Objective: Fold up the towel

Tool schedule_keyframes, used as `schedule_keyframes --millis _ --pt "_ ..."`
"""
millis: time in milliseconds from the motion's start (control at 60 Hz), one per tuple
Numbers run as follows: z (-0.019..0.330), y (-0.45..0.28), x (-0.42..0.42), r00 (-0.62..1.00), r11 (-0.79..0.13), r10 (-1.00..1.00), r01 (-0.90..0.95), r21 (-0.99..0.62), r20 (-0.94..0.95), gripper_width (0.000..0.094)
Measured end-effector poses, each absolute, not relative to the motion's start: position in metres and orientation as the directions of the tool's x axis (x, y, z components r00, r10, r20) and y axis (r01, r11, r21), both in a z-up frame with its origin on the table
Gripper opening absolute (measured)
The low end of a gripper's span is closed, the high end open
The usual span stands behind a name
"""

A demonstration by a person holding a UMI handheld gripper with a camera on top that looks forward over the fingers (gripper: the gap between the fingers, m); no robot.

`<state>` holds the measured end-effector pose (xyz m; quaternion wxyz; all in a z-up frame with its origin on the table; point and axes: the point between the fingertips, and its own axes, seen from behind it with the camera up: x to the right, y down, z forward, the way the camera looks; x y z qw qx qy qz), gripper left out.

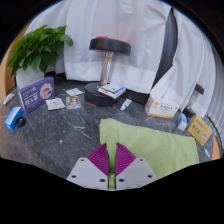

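Note:
A light green towel [155, 148] lies on the dark grey tabletop [60, 140], spreading from my fingers off to the right. My gripper [112, 146] sits at the towel's near left edge. The two magenta pads [99, 158] stand almost together, with a thin strip of green cloth pinched between them. The part of the towel under the fingers is hidden.
A potted plant [40, 45] and a purple box [35, 90] stand at the back left, with a blue item [14, 118] nearer. A black round-topped stand [107, 45] is behind centre. Small boxes [160, 105] and a yellow pack [199, 128] lie beyond the towel at the right.

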<state>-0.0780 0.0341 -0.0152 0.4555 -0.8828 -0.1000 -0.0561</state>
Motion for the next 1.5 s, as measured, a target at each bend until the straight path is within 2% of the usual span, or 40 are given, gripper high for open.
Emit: schedule_keyframes --millis 117,217,300,467,533,633,783,867,900,950,967,1000,1033,1233,1500 --pt "-0.014 0.034 -0.079 0.982 -0.579 0.119 0.190 -0.793 0.148 0.0039" --pt "0.005 0.025 -0.095 0.993 -0.609 0.114 0.089 -0.788 0.024 0.0036" --pt "0.046 0.015 -0.117 0.984 -0.596 0.144 0.003 -0.803 -0.103 0.0035" --pt "0.151 0.001 -0.137 0.921 -0.544 0.189 -0.191 -0.817 -0.341 0.0035" --pt "0.172 0.004 -0.118 0.912 -0.521 0.181 -0.228 -0.823 -0.367 0.0035" --pt "0.161 0.017 -0.072 0.943 -0.504 0.128 -0.207 -0.839 -0.309 0.0035" --pt "0.089 0.025 -0.007 0.980 -0.575 0.035 -0.141 -0.806 -0.197 0.0046" --pt "0.056 0.024 0.018 0.991 -0.612 0.019 -0.092 -0.786 -0.131 0.0169" --pt "0.047 0.022 0.027 0.994 -0.623 0.011 -0.077 -0.778 -0.107 0.0255" --pt "0.040 0.018 0.044 0.998 -0.630 -0.008 -0.048 -0.775 -0.056 0.0457" --pt "0.041 0.016 0.050 0.999 -0.628 -0.017 -0.037 -0.777 -0.034 0.0583" --pt "0.046 0.014 0.061 0.999 -0.617 -0.033 -0.014 -0.787 0.008 0.0761" --pt "0.054 0.011 0.071 0.998 -0.604 -0.049 0.007 -0.797 0.046 0.0848" --pt "0.118 -0.031 0.082 0.986 -0.545 -0.084 0.076 -0.835 0.144 0.0851" --pt "0.201 -0.148 0.031 0.985 -0.485 -0.097 0.081 -0.871 0.146 0.0847"
